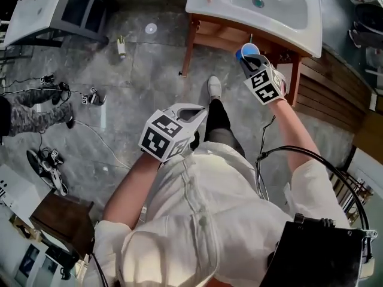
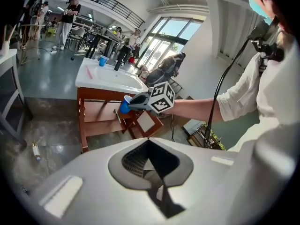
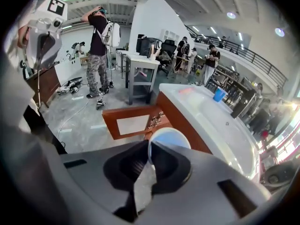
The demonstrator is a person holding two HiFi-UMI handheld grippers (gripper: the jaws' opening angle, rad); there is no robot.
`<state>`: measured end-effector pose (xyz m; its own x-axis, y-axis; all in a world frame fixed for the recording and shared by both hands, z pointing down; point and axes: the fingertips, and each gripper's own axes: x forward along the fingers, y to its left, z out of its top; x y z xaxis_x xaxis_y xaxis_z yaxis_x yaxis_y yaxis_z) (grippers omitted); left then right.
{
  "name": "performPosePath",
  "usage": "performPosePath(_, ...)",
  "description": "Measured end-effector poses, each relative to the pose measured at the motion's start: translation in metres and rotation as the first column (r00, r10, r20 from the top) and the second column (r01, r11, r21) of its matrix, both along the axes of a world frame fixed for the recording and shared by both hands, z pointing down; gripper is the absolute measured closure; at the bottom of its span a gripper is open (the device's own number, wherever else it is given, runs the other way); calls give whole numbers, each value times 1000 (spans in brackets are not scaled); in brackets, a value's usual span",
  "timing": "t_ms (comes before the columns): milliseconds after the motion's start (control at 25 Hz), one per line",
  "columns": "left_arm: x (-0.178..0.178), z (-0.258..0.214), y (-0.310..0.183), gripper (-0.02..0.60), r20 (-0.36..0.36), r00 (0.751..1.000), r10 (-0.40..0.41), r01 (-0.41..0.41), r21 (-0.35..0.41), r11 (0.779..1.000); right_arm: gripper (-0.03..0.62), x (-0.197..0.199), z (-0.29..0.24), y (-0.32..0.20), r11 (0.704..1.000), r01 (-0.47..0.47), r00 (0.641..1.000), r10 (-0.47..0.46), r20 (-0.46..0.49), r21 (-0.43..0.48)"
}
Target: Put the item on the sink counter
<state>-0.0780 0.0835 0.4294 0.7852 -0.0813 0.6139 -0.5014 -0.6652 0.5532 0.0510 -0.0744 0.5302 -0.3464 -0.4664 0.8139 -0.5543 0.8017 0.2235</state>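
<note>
A blue cup (image 1: 245, 51) with a white inside hangs just in front of the white sink counter (image 1: 299, 31), below its front edge. My right gripper (image 1: 251, 58) is shut on the cup's rim; in the right gripper view one jaw sits inside the cup (image 3: 171, 136) and one outside. The left gripper view shows that cup (image 2: 124, 107) and the right gripper (image 2: 134, 101) ahead, level with the sink's wooden frame. My left gripper (image 1: 196, 113) is lower, over the person's leg, jaws together with nothing between them.
A second blue cup (image 3: 218, 94) and a dark bottle (image 2: 118, 62) stand on the far end of the counter. Red-brown wooden legs (image 1: 188, 43) carry the sink. A white desk (image 1: 36, 11), floor cables (image 1: 90, 130), a person in camouflage trousers (image 1: 36, 109) and slatted decking (image 1: 335, 94) lie around.
</note>
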Motion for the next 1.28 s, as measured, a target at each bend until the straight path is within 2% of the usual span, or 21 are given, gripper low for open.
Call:
performPosePath(280, 6, 48, -14, 577, 63, 998, -17, 20, -38, 999, 572, -13, 102, -31, 1000, -15, 1000, 15, -10, 3)
performPosePath(640, 44, 91, -42, 577, 50, 999, -11, 13, -42, 999, 572, -12, 199, -97, 1000, -2, 997, 4, -72, 23)
performPosePath(800, 47, 103, -49, 577, 32, 999, -34, 37, -85, 996, 572, -12, 234, -120, 1000, 5, 995, -3, -100, 20)
performPosePath(1080, 42, 124, -70, 577, 39, 995, -87, 91, -110, 990, 572, -13, 274, -162, 1000, -1, 991, 5, -137, 31)
performPosePath(1280, 47, 136, -77, 577, 33, 995, -95, 98, -126, 987, 572, -15, 294, -182, 999, 41, 985, -35, -171, 33)
